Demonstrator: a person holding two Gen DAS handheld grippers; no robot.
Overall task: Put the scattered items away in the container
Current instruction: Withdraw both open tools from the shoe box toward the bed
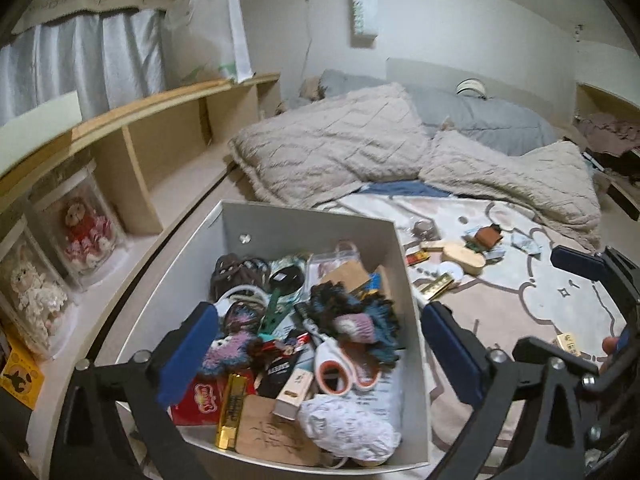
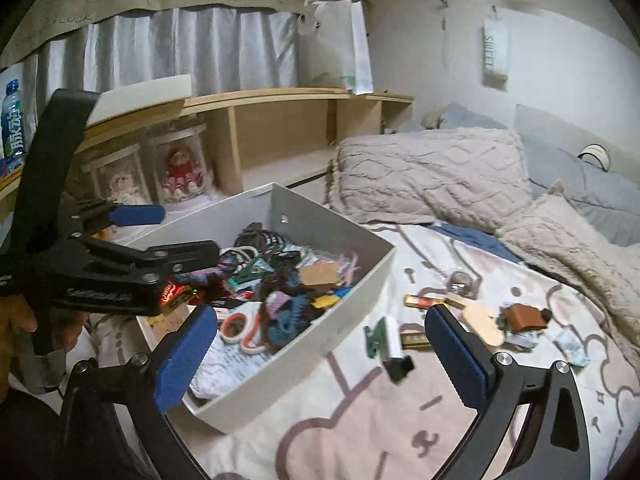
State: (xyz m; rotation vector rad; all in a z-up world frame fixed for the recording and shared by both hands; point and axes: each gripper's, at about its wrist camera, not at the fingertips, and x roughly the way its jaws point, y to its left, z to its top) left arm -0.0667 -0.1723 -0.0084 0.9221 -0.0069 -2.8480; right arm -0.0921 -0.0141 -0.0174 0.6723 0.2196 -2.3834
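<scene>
Left gripper (image 1: pixel 320 344) wide open, empty, over white rectangular container (image 1: pixel 304 220). Right gripper (image 2: pixel 320 350) wide open, empty; green plastic clip (image 2: pixel 376 338) just ahead on the bed, gold bar (image 2: pixel 416 340) touching-close. Risk: pinching bedsheet or both items.

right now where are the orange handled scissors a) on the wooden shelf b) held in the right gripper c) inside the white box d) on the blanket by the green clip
c: the orange-handled scissors lie inside the white box on top of the other clutter, with both grippers open and holding nothing.
</scene>
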